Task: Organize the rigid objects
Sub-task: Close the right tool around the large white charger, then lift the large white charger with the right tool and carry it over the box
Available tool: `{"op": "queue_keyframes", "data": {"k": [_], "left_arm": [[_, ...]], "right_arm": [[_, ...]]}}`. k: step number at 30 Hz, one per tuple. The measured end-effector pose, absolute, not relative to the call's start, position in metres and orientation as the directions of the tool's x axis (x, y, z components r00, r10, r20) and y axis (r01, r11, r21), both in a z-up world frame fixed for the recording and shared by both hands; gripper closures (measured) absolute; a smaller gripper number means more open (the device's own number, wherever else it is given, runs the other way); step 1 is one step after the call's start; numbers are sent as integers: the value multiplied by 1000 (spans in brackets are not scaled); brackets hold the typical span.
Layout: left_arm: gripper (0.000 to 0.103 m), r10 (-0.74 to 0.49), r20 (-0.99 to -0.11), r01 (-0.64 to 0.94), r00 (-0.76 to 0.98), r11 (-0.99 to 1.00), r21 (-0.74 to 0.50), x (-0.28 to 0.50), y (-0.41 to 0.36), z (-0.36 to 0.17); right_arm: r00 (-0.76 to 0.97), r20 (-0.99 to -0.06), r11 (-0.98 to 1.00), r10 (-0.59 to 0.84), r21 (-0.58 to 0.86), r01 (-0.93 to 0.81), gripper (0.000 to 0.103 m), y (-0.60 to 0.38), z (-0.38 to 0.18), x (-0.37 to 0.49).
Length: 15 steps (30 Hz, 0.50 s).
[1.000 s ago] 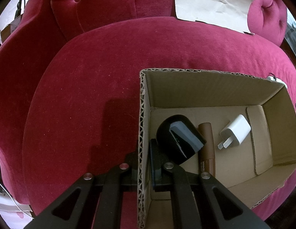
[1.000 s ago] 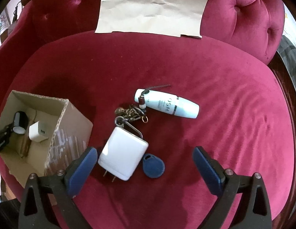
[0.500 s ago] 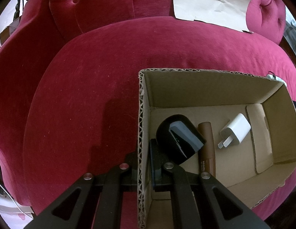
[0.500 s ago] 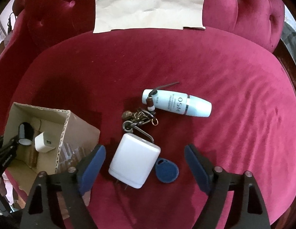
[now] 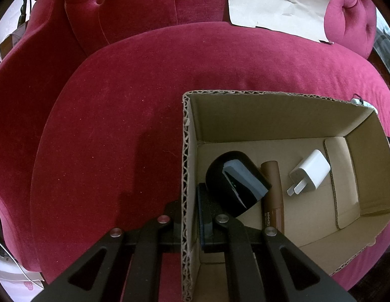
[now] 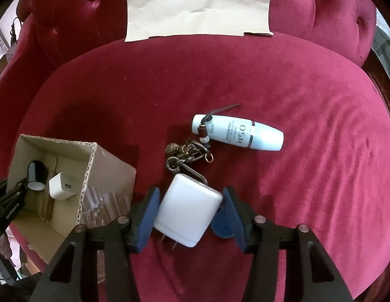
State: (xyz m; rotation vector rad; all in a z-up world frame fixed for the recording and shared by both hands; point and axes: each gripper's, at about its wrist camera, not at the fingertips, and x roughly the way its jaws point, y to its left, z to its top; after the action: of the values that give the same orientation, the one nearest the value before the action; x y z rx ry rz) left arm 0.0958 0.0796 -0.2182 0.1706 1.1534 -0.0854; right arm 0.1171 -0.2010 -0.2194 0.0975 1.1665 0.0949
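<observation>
On the red velvet seat lies a large white charger [image 6: 188, 211] between the blue pads of my right gripper [image 6: 189, 214]. Its jaws are closing and stand just beside the charger's two sides. A blue key fob [image 6: 220, 226] lies partly under the right pad, with a key bunch [image 6: 187, 151] and a white bottle [image 6: 237, 136] beyond. My left gripper [image 5: 188, 211] is shut on the near left wall of the cardboard box [image 5: 270, 115]. The box holds a black rounded object [image 5: 235, 181], a brown tube [image 5: 273, 196] and a small white charger [image 5: 309, 172].
A tan paper sheet [image 6: 197, 5] leans on the tufted backrest. The box [image 6: 106, 176] stands left of the charger, near the seat's front edge. Bare red cushion [image 6: 320, 163] spreads to the right of the bottle.
The right gripper's jaws have drawn in from wide apart to close beside the large white charger, and the gripper has shifted over it. The left gripper and the box have not moved.
</observation>
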Motion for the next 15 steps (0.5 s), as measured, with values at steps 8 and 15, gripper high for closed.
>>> {"op": "queue_keyframes", "data": {"k": [8, 15], "left_arm": [[97, 20, -914, 155, 405, 984, 91, 95, 80, -218], [97, 23, -914, 151, 404, 984, 92, 95, 79, -218]], "right_arm": [[409, -907, 994, 105, 100, -32, 52, -193, -212, 112], [434, -895, 994, 108, 101, -39, 53, -193, -199, 105]]}}
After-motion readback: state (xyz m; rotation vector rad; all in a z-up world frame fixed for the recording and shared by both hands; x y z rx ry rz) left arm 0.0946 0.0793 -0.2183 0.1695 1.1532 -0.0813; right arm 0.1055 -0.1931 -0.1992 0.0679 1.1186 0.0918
